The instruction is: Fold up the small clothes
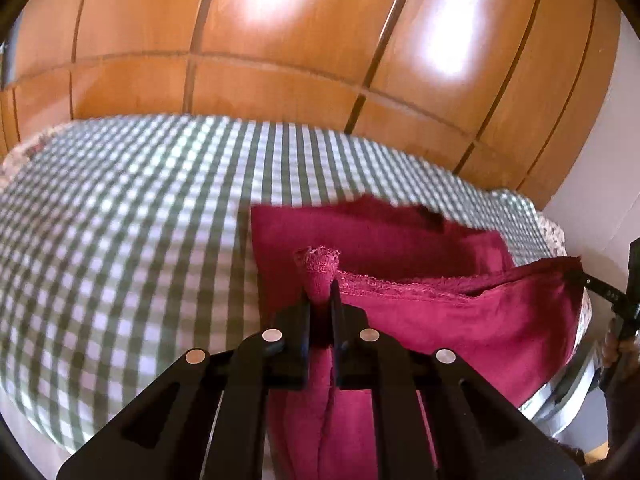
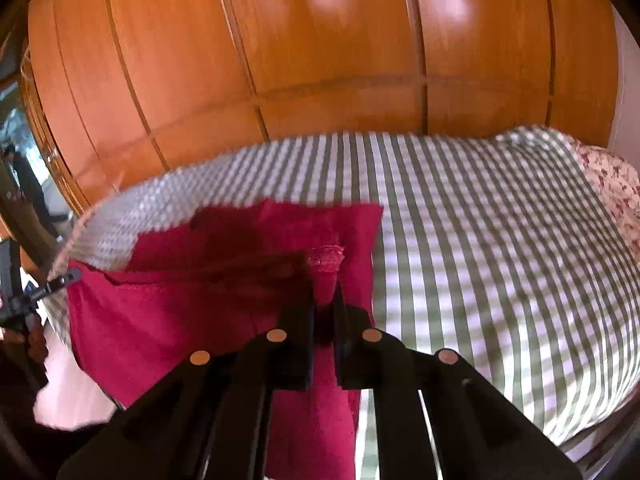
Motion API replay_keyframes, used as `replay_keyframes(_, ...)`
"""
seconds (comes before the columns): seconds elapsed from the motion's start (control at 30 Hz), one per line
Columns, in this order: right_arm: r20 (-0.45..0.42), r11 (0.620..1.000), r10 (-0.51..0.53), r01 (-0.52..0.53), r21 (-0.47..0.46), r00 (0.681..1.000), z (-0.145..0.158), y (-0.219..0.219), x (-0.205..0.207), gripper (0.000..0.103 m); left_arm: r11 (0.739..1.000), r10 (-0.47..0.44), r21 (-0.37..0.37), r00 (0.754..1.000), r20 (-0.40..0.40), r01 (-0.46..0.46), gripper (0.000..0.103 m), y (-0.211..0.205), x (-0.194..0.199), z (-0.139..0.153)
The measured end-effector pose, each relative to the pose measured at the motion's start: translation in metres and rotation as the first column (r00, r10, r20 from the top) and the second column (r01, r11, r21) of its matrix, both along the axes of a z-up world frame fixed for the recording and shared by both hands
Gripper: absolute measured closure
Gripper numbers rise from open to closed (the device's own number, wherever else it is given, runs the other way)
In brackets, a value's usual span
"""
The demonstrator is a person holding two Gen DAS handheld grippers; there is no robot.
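A small crimson garment (image 1: 460,316) with a lace-trimmed edge hangs stretched between both grippers above the bed. My left gripper (image 1: 322,300) is shut on its left corner, and a bunch of lace sticks up past the fingertips. In the right wrist view the same crimson garment (image 2: 168,320) spreads leftward, with my right gripper (image 2: 325,300) shut on its right corner. The garment's far part lies on the bedcover. Each view catches the other gripper at its side edge, the right one (image 1: 600,286) and the left one (image 2: 52,286), clamped on the cloth.
A bed with a green-and-white checked cover (image 1: 140,220) fills the middle ground, and a floral sheet (image 2: 612,184) shows at its edge. Behind the bed stands a wall of orange-brown wooden wardrobe doors (image 1: 280,40). A person's hand (image 2: 28,340) holds the left tool.
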State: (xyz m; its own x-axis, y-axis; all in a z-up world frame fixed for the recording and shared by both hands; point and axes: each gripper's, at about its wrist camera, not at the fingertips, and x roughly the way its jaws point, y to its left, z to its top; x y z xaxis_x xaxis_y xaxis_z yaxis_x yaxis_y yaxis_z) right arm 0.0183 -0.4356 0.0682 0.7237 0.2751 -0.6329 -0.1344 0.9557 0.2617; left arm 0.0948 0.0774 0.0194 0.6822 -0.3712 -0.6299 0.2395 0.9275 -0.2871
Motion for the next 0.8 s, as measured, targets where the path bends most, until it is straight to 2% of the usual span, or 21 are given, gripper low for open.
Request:
replay_keyframes(0.17, 0.022, 0.998, -0.058, 0.057, 0.032, 0.998, 0.009, -0.003, 0.057, 0.097, 0.999, 0.023, 0.026, 0.998, 0.054, -0.024, 0.096, -0.006, 0.043, 0.02)
replay_keyframes(0.3, 0.0, 0.994, -0.108, 0.108, 0.031, 0.994, -0.002, -0.003, 0.108, 0.097, 0.998, 0.059, 0.037, 0.997, 0.043, -0.06, 0.096, -0.012, 0.09, 0.016)
replay_keyframes(0.5, -0.056, 0.985, -0.173, 0.171, -0.04, 0.983, -0.039, 0.005, 0.167, 0.097, 0.99, 0.113, 0.082, 0.993, -0.019, -0.111, 0.096, -0.025, 0.152, -0.011)
replay_keyframes(0.6, -0.128, 0.978, -0.205, 0.197, -0.074, 0.97, -0.07, 0.005, 0.188, 0.097, 0.985, 0.133, 0.119, 0.99, -0.056, -0.125, 0.096, -0.033, 0.172, -0.029)
replay_keyframes(0.73, -0.202, 0.976, -0.213, 0.196, -0.1, 0.956, -0.099, 0.005, 0.198, 0.096, 0.975, 0.155, 0.185, 0.973, -0.168, -0.124, 0.095, -0.04, 0.195, -0.068)
replay_keyframes(0.77, -0.194, 0.975, -0.215, 0.199, -0.101, 0.957, -0.097, 0.004, 0.196, 0.095, 0.974, 0.162, 0.186, 0.968, -0.193, -0.127, 0.095, -0.039, 0.197, -0.074)
replay_keyframes(0.8, -0.183, 0.972, -0.225, 0.209, -0.103, 0.957, -0.093, 0.002, 0.193, 0.085, 0.974, 0.171, 0.178, 0.966, -0.193, -0.137, 0.088, -0.037, 0.196, -0.073)
